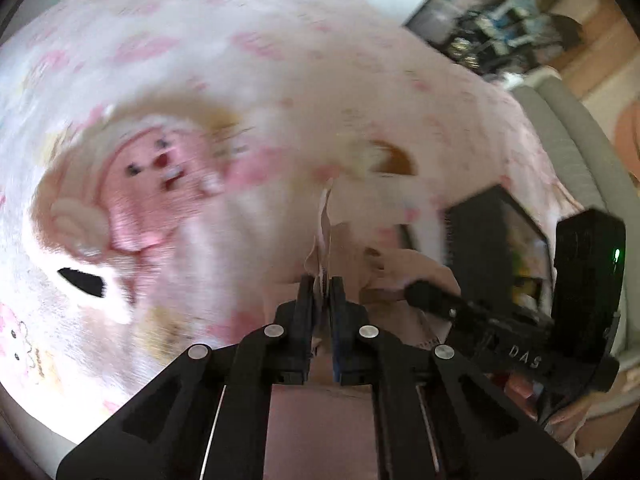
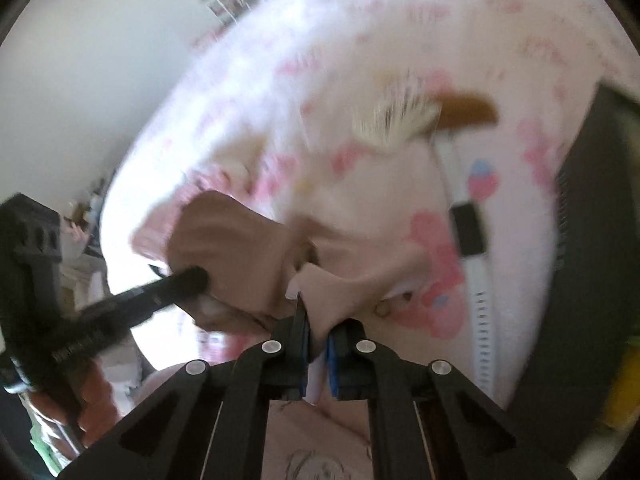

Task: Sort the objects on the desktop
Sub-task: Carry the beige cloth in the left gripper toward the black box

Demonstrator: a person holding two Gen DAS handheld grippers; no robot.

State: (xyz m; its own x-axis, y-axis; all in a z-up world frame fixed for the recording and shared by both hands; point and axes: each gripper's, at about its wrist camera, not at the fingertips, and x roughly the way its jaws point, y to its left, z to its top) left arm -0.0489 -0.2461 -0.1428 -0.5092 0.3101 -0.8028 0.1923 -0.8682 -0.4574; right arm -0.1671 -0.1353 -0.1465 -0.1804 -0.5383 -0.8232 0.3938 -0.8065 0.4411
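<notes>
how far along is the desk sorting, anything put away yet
Nothing clearly sorted yet, though the black box at the right holds blurred items. In hand: the left hand-held gripper and right hand-held gripper both pinch the pink cloth. Left: the brush and smartwatch lie loose on the patterned tabletop.

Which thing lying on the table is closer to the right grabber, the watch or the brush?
The watch, with its black screen and white strap, lies just beside the right gripper; the brown-handled brush sits farther off.
</notes>
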